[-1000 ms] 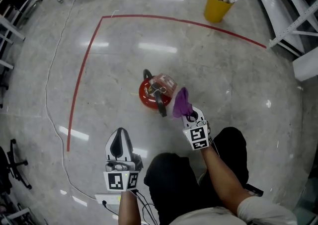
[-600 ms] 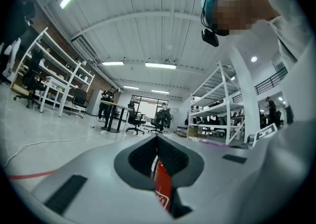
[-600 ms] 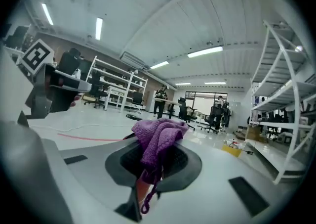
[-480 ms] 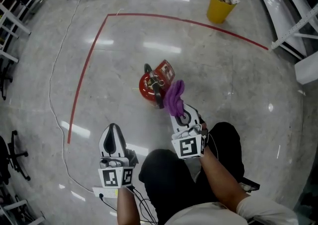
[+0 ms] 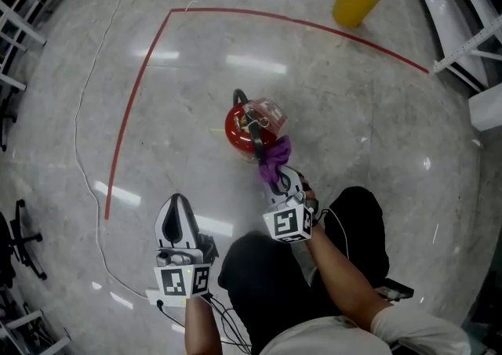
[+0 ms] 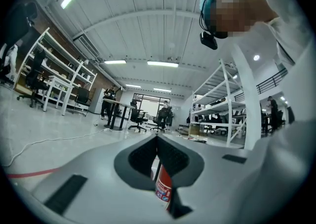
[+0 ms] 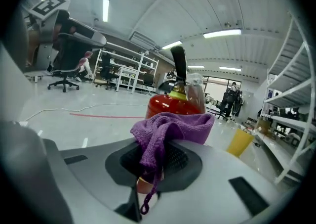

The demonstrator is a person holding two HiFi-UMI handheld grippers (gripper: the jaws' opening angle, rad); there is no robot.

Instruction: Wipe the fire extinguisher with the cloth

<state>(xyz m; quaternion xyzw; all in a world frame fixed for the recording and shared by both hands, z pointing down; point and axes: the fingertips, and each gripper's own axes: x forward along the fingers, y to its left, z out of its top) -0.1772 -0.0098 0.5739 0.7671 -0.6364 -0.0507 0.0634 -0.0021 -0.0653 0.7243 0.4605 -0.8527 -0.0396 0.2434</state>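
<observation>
Draping over the right gripper's (image 5: 279,179) fingers, which pinch it, the purple cloth (image 5: 274,156) hides the near side of the red fire extinguisher (image 5: 243,128) on the floor (image 5: 157,110); the left gripper's (image 5: 180,203) fingers are pressed together, empty.

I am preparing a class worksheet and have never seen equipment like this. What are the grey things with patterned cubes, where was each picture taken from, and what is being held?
They are two-jaw grippers held by a person, one per hand; there is no robot. The head view looks down from a camera on the person's head. The other two views come from cameras riding on each gripper, looking along its jaws. On the floor stands a red fire extinguisher, with a yellow bucket farther off. The right gripper is shut on a purple cloth, close to the extinguisher. The left gripper hangs back, jaws together, holding nothing.
</observation>
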